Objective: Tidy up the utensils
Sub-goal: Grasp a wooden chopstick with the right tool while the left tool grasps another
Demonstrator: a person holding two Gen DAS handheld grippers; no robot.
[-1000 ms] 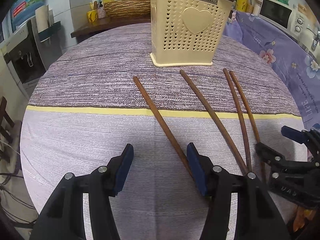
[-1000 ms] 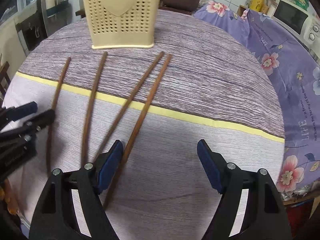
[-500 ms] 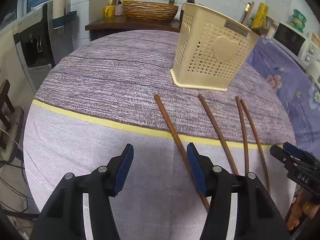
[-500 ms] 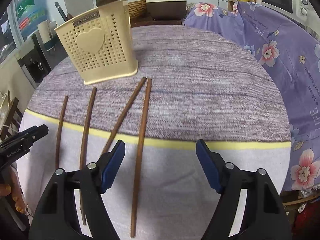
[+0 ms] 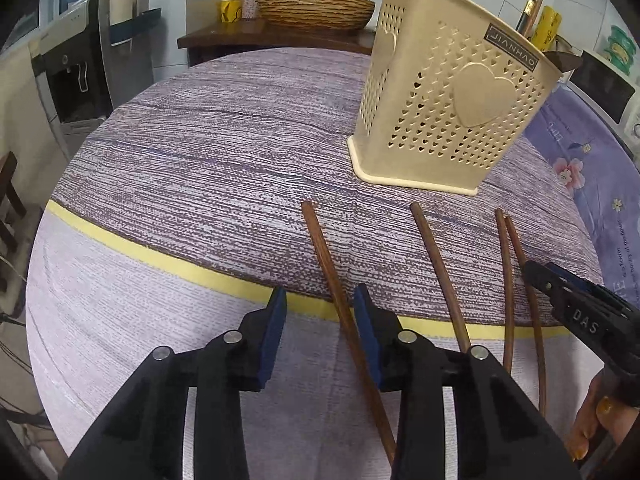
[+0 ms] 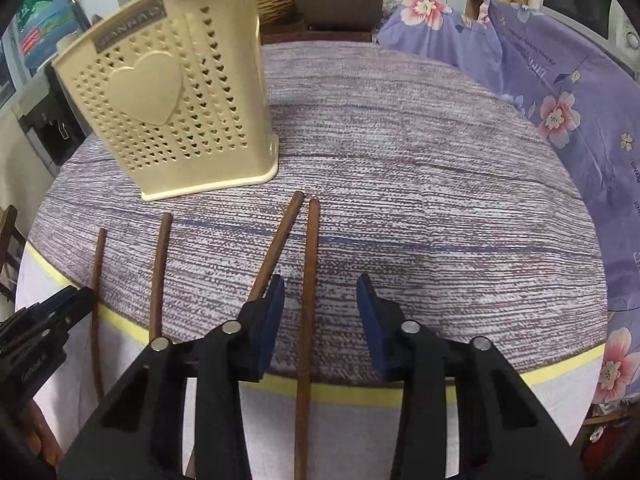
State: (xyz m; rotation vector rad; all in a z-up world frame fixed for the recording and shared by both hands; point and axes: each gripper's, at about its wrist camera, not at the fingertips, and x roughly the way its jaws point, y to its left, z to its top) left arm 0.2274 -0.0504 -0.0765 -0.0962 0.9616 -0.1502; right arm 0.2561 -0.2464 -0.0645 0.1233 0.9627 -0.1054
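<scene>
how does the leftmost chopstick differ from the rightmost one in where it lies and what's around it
The leftmost chopstick lies alone, well apart from its neighbour; the rightmost chopstick has its far tip almost against the next chopstick. The leftmost runs between the left tongs, close to the right-hand pad; the rightmost runs between the right tongs, nearer the left-hand pad. Both are dark brown wood, flat on the tablecloth, not yet gripped, tips toward the cream utensil holder.
</scene>
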